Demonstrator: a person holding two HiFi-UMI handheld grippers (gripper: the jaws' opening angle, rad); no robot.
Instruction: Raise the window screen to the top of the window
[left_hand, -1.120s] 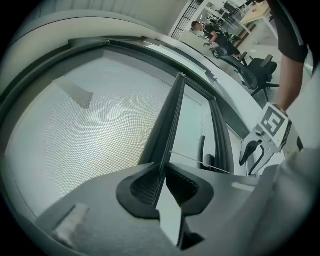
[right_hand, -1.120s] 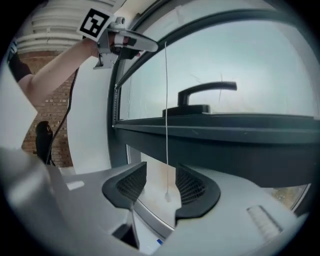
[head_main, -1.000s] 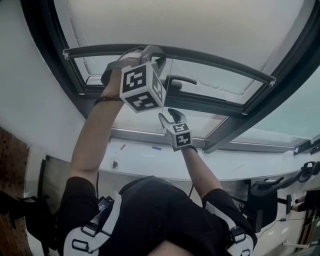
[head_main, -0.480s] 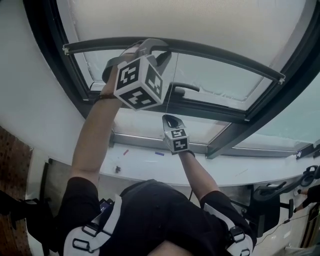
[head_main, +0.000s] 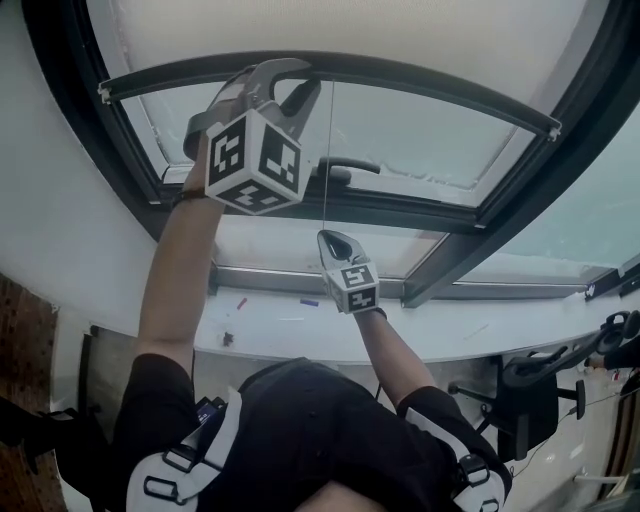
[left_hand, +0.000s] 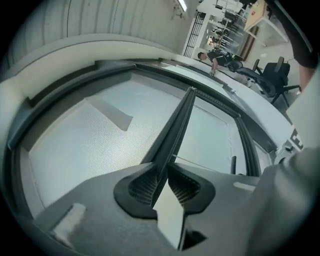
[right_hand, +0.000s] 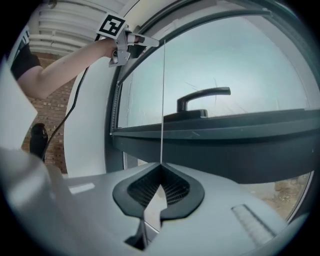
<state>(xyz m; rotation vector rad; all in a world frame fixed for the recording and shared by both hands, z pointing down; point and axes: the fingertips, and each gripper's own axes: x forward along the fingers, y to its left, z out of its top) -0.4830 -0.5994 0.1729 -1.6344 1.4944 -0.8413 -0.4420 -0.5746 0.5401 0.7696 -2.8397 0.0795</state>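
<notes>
The window screen's dark bottom bar (head_main: 420, 80) crosses the upper window, with pale mesh (head_main: 350, 25) above it. My left gripper (head_main: 295, 80) is raised to the bar's left part. In the left gripper view the bar (left_hand: 180, 120) runs between the pads of the left gripper (left_hand: 164, 167), which still press on it while the jaws are opening. A thin pull cord (head_main: 328, 160) hangs from the bar. Lower down, my right gripper (head_main: 330, 237) is shut on the cord (right_hand: 163, 100), which ends at the tips of the right gripper (right_hand: 161, 167).
A dark window handle (head_main: 345, 165) sits on the sash rail just right of the cord. A dark frame post (head_main: 530, 170) slants on the right. The white sill (head_main: 450, 335) below holds small items (head_main: 310, 301). An office chair (head_main: 530, 395) stands at lower right.
My left gripper and the screen bar have risen up the window. The right gripper's jaws, apart a second ago, have closed on the cord.
</notes>
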